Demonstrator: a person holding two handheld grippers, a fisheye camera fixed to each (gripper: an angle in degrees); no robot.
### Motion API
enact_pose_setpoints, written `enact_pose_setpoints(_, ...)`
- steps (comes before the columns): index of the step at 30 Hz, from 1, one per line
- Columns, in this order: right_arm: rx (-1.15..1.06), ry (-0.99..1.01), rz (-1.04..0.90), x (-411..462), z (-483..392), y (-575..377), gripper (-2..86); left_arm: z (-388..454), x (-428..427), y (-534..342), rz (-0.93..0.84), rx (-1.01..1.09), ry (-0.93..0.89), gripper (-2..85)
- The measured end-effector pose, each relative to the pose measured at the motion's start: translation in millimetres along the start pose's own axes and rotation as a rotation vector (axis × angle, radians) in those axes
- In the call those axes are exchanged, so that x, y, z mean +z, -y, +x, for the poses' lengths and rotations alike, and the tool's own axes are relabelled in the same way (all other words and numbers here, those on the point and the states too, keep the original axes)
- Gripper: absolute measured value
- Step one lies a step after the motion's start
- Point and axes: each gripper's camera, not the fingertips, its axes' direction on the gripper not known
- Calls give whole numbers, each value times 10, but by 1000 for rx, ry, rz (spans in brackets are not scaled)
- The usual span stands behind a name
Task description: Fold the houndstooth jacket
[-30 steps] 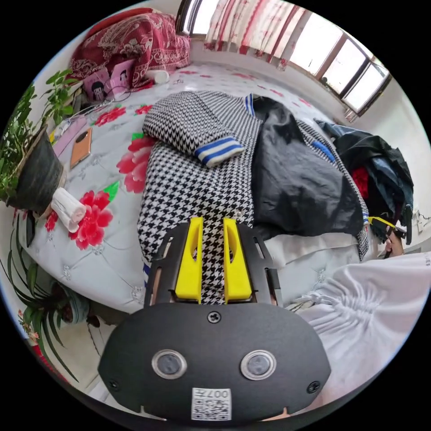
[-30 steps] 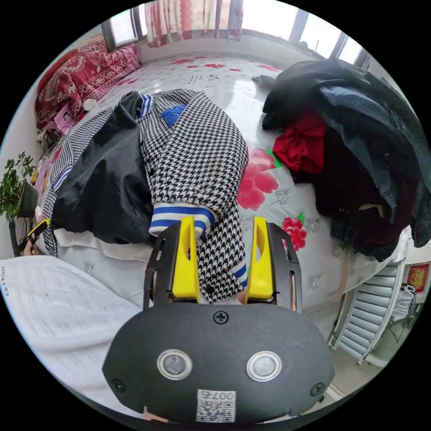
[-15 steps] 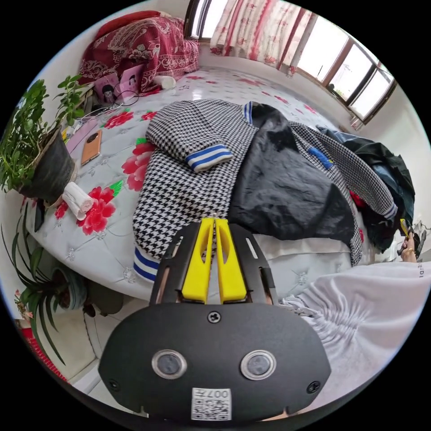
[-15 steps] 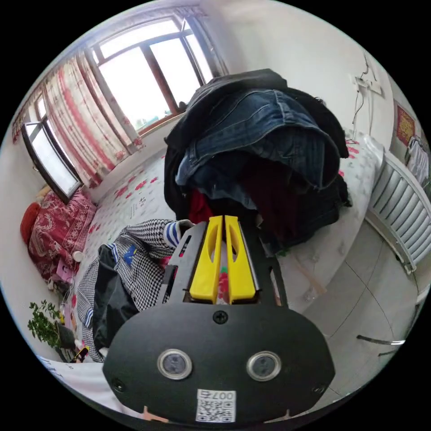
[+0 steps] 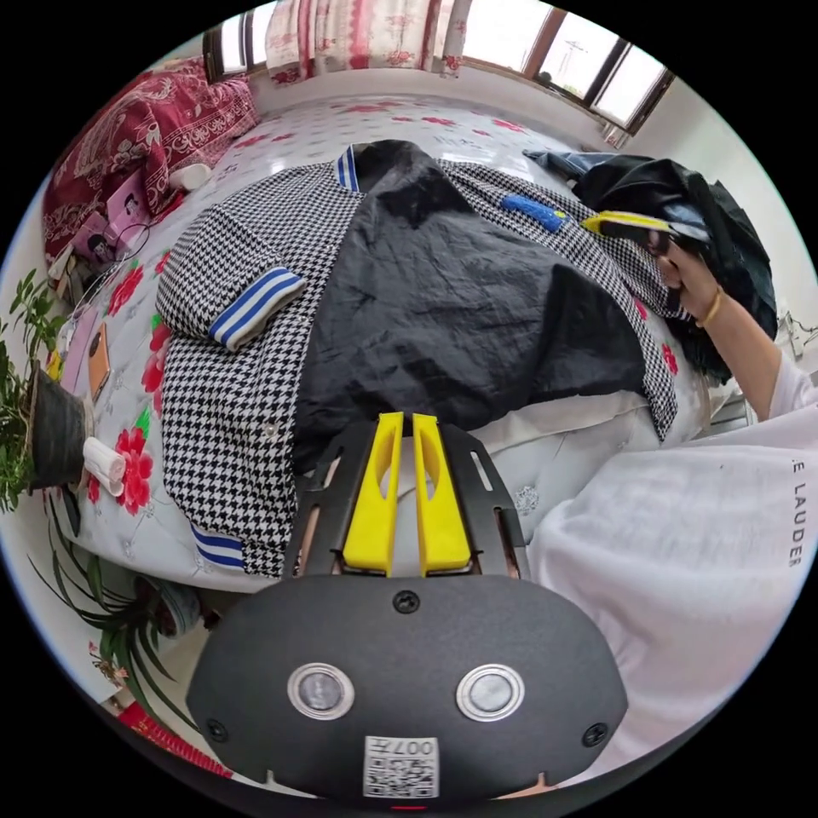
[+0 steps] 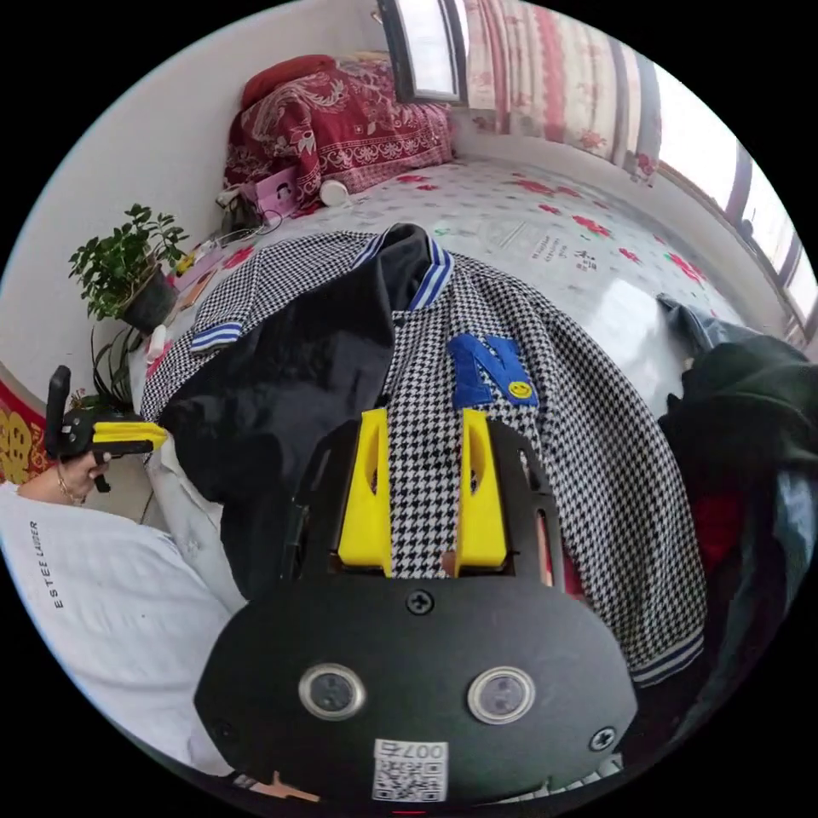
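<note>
Reaching out over the far side of the houndstooth jacket point(image 5: 247, 358), the person's right arm point(image 5: 741, 332) is stretched toward the dark clothes pile point(image 5: 724, 221), with the right gripper point(image 5: 626, 223) in that hand. From its own camera the right gripper point(image 6: 423, 443) has its jaws set apart, checked cloth showing between them; whether they actually touch the fabric is hard to say, looks like hovering to me. The left gripper point(image 5: 400, 443) sits back at the near edge of the bed point(image 5: 554, 486), jaws almost together with just a slim gap, nothing pinched. In the right gripper view you can see the left gripper point(image 6: 119, 434) held off the jacket's hem side.

The jacket lies open on the bed, black lining point(image 5: 460, 298) up, long axis running from the hem at the near edge to the striped collar point(image 5: 345, 168) pointing at the window. One sleeve is folded in across the front panel beside the lining, its blue-striped cuff point(image 5: 256, 305) on top.
</note>
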Motion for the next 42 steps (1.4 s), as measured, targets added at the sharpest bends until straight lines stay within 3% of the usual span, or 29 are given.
enact_pose_setpoints(4,-56,-48,-73,493,2,450,72,-2,157,-68,-63,-51,1,-2)
enact_pose_setpoints(7,-69,-29,-292,1064,62,548,63,-24,282,-139,-112,-79,6,-4)
enact_pose_setpoints(8,-54,5,-169,957,116,506,55,-33,313,-148,-122,-84,4,-4)
enact_pose_setpoints(13,96,185,-159,744,532,545,15,-148,660,-154,-205,-100,18,-9)
enact_pose_setpoints(18,511,562,374,-419,1446,612,5,-203,718,-181,-183,2,-18,-10)
enact_pose_setpoints(22,649,758,597,-666,1648,917,7,-293,752,-246,-181,18,-68,-10)
enact_pose_setpoints(25,675,706,561,-415,1397,1328,17,-361,771,-308,-176,1,-101,-10)
enact_pose_setpoints(28,657,632,306,87,1097,1589,34,-413,773,-385,-166,-23,-126,-9)
enact_pose_setpoints(31,502,524,249,65,821,1396,52,-414,734,-487,-154,-37,-133,-9)
enact_pose_setpoints(35,343,235,185,-332,540,495,80,-344,577,-610,-79,-8,-177,-7)
enact_pose_setpoints(38,375,23,103,-489,438,-406,98,-207,471,-631,-11,63,-207,2)
enact_pose_setpoints(42,475,29,-17,-350,324,-1402,119,50,513,-542,8,166,-202,44)
